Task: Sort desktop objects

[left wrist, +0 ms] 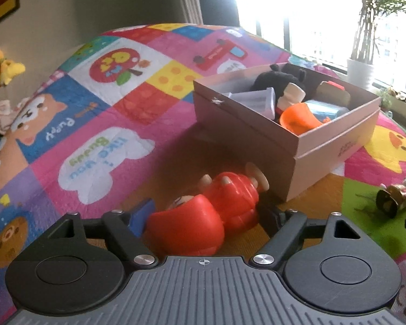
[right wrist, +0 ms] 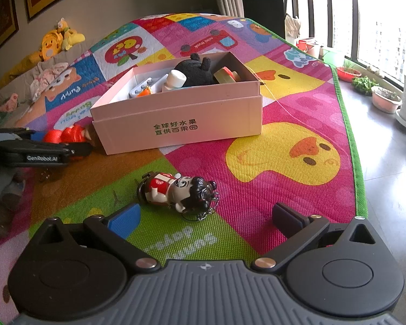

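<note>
In the left wrist view, the left gripper (left wrist: 203, 214) sits low over the play mat (left wrist: 100, 124) with a red toy figure (left wrist: 211, 211) lying on its side between its fingers. The blue pad is at the toy's head end and the dark pad at its other flank, so the toy is framed for a sideways pinch. Whether the pads already press on it I cannot tell; the toy's bulk hides the contact on both sides. The toy lies just beside the near corner of the pink box (left wrist: 292, 146), which already holds a black plush, an orange piece and other small items, so a short lift would likely carry it in. A second small figure (left wrist: 395, 197) lies apart on the green patch to the right.

In the right wrist view, the right gripper (right wrist: 205, 219) stands wide and empty, its fingers well apart on either side of a black-haired keychain doll (right wrist: 178, 192) that lies on the mat just ahead. It seems parked there to take that doll next. The box (right wrist: 181, 124) stands beyond it, and the left gripper (right wrist: 75, 149) is at the far left, around the red toy (right wrist: 65, 135) by the box's corner.
</note>
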